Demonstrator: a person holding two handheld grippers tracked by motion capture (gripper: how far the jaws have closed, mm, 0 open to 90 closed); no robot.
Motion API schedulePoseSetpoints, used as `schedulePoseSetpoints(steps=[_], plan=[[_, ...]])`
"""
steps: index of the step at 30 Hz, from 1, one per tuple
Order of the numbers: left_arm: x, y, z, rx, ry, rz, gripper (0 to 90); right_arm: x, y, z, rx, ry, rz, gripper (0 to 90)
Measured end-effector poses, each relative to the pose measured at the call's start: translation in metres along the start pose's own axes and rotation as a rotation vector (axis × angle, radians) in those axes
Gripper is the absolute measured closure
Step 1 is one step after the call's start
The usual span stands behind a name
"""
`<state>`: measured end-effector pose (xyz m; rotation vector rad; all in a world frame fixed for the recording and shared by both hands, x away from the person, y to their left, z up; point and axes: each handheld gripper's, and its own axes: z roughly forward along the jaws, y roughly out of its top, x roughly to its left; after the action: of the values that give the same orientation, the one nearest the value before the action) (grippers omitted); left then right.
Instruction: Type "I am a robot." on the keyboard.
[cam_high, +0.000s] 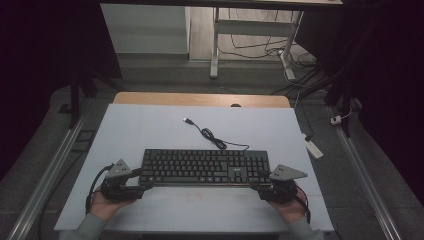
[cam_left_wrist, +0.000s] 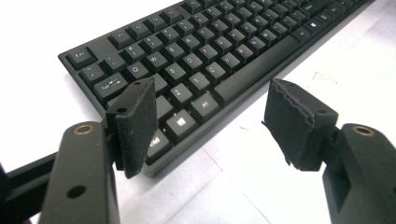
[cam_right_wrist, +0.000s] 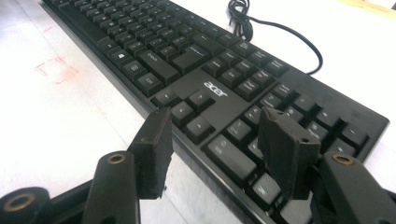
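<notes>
A black Acer keyboard (cam_high: 205, 167) lies on the white board (cam_high: 150, 130), and its cable (cam_high: 210, 135) trails back to a loose USB plug (cam_high: 187, 120). My left gripper (cam_high: 145, 180) sits at the keyboard's front left corner. In the left gripper view the left gripper (cam_left_wrist: 212, 100) is open, with one pad over the corner keys of the keyboard (cam_left_wrist: 210, 51) and the other over the board. My right gripper (cam_high: 256, 181) sits at the front right corner. In the right gripper view the right gripper (cam_right_wrist: 215, 121) is open and straddles the front edge of the keyboard (cam_right_wrist: 210, 70) beside the number pad.
The board rests on a wooden table (cam_high: 200, 98). A white power strip (cam_high: 314, 148) lies on the floor to the right. Desk legs (cam_high: 215, 50) and loose cables stand beyond the table. Faint red marks (cam_right_wrist: 56, 67) show on the board in front of the keyboard.
</notes>
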<state>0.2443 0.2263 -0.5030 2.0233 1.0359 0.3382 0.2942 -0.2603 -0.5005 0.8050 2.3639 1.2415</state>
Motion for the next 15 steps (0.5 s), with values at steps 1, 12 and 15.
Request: schedulePoseSetpoints(steps=[1, 12, 15], plan=[[-0.0006, -0.0012, -0.0009, -0.001, -0.001, 0.002, 33.9, -0.0008, -0.0012, -0.0016, 0.002, -0.004, 0.001, 45.4], [0.0, -0.0059, -0.0024, -0.002, 0.003, -0.004, 33.7, -0.0047, -0.0061, -0.0064, -0.008, -0.008, 0.007, 45.4], [-0.0002, -0.006, -0.0019, -0.001, 0.003, -0.003, 33.6, -0.0045, -0.006, -0.0059, -0.006, -0.006, 0.007, 45.4]])
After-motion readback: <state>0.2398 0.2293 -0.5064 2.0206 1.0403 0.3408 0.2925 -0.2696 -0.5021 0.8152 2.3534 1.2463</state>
